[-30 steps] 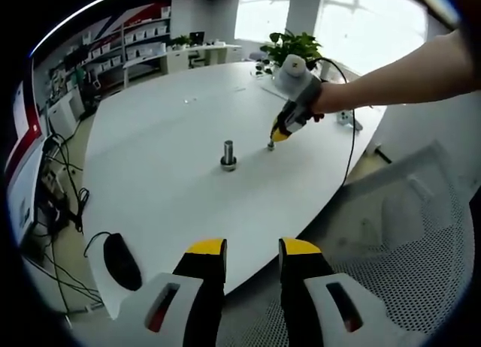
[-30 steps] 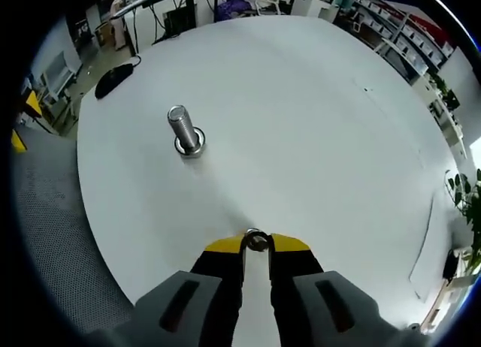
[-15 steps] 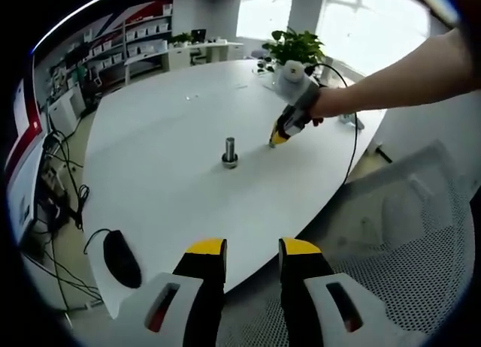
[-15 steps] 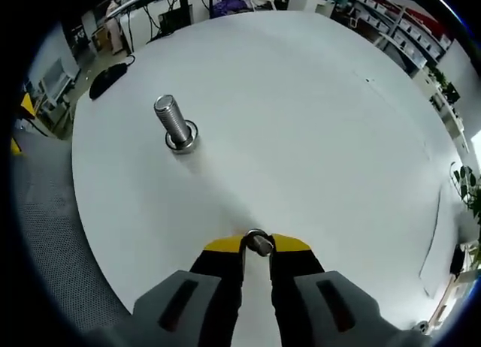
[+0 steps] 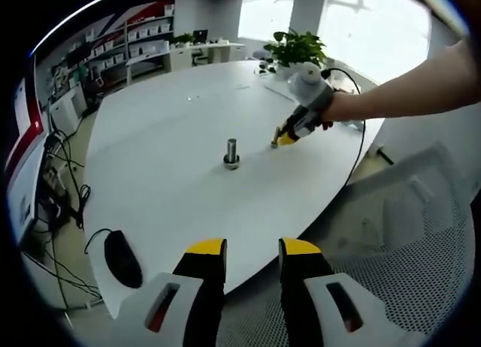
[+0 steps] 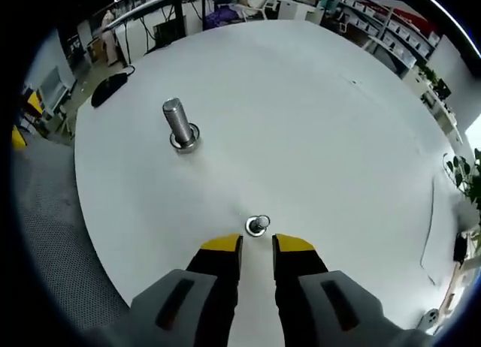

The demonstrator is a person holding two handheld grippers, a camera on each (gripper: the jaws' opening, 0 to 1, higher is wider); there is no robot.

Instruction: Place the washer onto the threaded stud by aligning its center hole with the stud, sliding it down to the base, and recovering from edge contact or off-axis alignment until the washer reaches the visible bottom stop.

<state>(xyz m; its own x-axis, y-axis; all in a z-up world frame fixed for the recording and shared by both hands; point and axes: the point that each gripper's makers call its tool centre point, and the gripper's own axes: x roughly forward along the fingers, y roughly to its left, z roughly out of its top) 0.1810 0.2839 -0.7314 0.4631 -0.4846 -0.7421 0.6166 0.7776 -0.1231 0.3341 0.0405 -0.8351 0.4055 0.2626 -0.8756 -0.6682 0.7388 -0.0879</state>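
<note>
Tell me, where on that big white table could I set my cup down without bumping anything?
Most of the table is bare: the wide stretch beyond the threaded stud, toward the shelves, holds nothing. It is crowded only between the stud and the small washer lying just ahead of the right gripper, and around the mouse at the near edge.

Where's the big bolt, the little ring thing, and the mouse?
Stud (image 6: pixel 180 125), right gripper view: middle of its threaded shaft.
Washer (image 6: pixel 258 225), right gripper view: its centre, on the table just ahead of the tongs.
Mouse (image 5: pixel 122 260), left gripper view: middle of its black back.
</note>
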